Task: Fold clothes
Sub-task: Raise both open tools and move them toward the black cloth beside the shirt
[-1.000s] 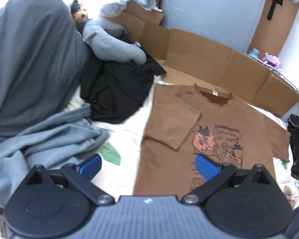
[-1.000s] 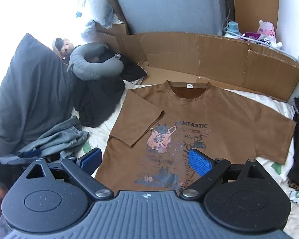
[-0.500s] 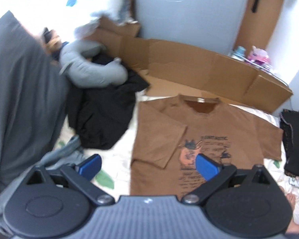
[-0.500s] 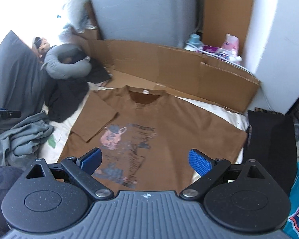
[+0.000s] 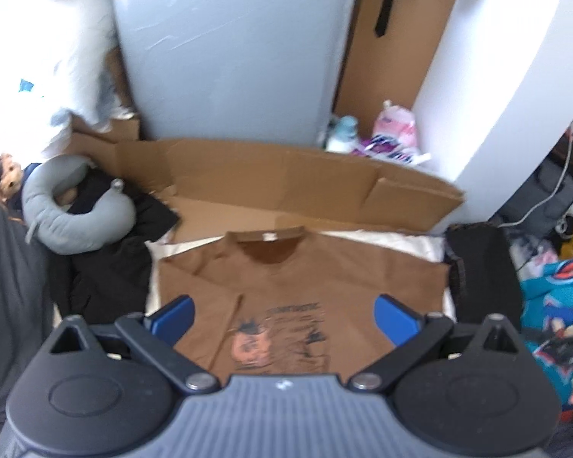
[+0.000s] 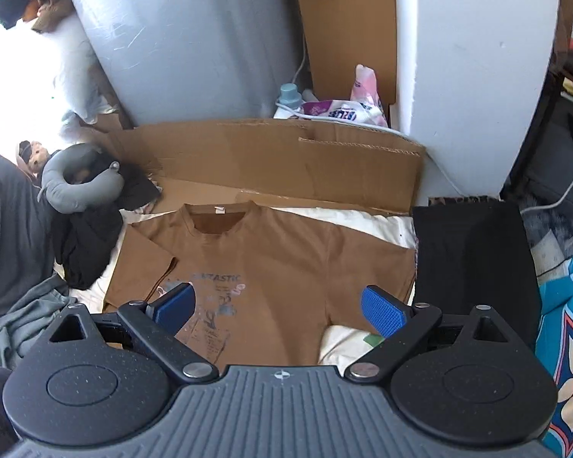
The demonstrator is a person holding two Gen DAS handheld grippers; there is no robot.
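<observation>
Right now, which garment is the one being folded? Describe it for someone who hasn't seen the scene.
Find the cardboard wall across the bed's far side. Just before it lies a brown T-shirt, spread flat, with a cat print. The clothes beside it are black or grey.

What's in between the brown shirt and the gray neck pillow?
A heap of black clothing lies between the brown shirt and the gray neck pillow, partly under the pillow. The right wrist view shows it.

A grey neck pillow (image 6: pixel 81 187) lies beside flattened cardboard (image 6: pixel 271 160) (a doll (image 6: pixel 32 156) behind it).
</observation>
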